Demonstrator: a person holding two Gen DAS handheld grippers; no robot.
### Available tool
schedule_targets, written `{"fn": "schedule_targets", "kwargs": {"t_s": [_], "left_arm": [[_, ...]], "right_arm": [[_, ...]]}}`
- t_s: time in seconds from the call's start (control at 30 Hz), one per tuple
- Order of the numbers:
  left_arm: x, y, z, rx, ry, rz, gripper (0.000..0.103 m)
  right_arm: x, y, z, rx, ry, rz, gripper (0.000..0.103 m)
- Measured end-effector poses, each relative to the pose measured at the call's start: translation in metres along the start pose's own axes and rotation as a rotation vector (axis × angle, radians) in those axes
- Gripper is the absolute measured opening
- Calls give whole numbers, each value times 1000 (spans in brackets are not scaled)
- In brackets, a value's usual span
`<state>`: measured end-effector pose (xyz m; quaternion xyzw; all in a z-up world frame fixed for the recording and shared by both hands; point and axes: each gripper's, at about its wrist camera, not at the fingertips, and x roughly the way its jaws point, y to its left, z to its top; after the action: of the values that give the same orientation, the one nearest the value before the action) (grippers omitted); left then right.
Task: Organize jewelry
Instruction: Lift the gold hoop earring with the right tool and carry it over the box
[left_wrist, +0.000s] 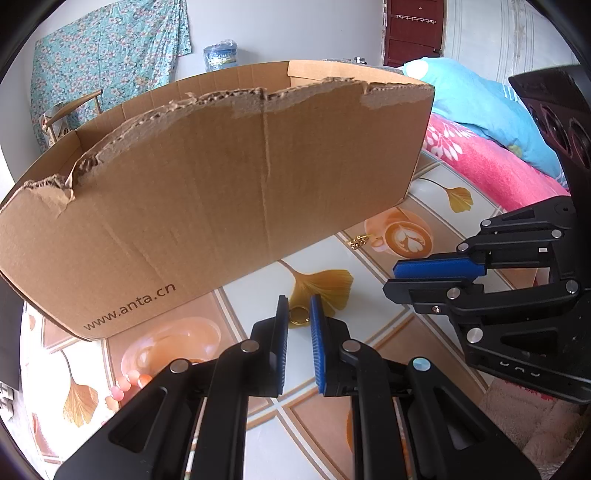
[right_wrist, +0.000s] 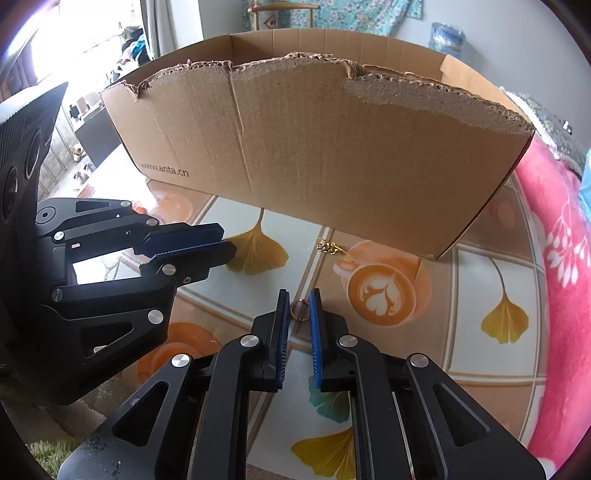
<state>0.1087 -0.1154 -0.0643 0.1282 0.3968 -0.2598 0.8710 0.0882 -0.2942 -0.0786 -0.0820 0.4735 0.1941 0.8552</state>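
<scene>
- Your left gripper (left_wrist: 299, 308) sits low over the desk (left_wrist: 436, 192), jaws parted a little, with a gold ring (left_wrist: 298, 316) showing in the gap between the fingertips. Whether the pads touch it, cannot tell; the ring looks to lie on the desk surface.
- Your right gripper (right_wrist: 297, 304) shows much the same: jaws slightly parted, a thin gold ring (right_wrist: 298, 309) in the gap at the tips, lying on the desk. Contact with the pads: cannot tell.
- In the right wrist view your left gripper (right_wrist: 221, 240) appears side-on with its pads almost together; the view from the left wrist shows the right gripper (left_wrist: 391, 275) likewise narrow. A thin gap remains in both.
- Gold chain (right_wrist: 331, 247), bunched in a small heap, lies on the desk just in front of the cardboard box (right_wrist: 314, 147), beside the printed coffee cup. Also seen from the left wrist (left_wrist: 357, 242).
- Box stands open-topped on the desk beyond both grippers, near wall torn along its upper edge, "www.anta.cn" printed low on it. Interior hidden from both views.
- Pink blanket (right_wrist: 554, 258) lies along the right side of the desk.
</scene>
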Motion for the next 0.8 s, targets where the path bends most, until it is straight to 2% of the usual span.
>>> {"fn": "schedule_targets", "kwargs": {"t_s": [0.37,0.8], "left_arm": [[0,1,0,-2,-2,1,12],[-16,-3,2,24,-33,1,12]], "right_arm": [[-2,-1,-1,8,-3,7,9],[-33,-8,-3,11,-50,6,9]]}}
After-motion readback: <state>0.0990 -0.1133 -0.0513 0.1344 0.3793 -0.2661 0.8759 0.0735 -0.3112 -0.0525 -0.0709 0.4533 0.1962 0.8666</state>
